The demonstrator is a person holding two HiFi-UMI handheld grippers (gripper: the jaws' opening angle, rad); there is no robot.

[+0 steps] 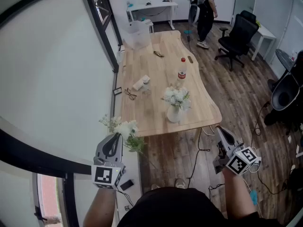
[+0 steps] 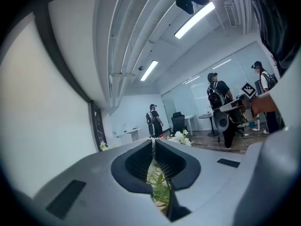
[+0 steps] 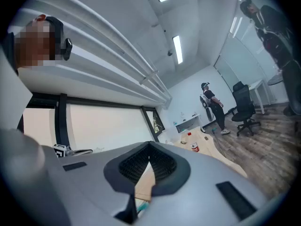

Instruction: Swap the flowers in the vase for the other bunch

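Left gripper [image 1: 114, 138] clamped on spare bunch [image 1: 125, 129]: green stems pinched between jaws, white heads fanning forward off table's near-left corner. Right gripper [image 1: 221, 132] jaws together, nothing in them. Vase [image 1: 173, 115] upright near front edge of table [image 1: 156, 74], ahead, between both grippers (right one looks nearer). Old flowers [image 1: 176, 97] still in vase: white, bushy, stems vertical, so lift likely straight up.

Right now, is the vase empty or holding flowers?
Holding flowers: white blooms stand upright in the vase on the wooden table. The left gripper is shut on the other bunch.
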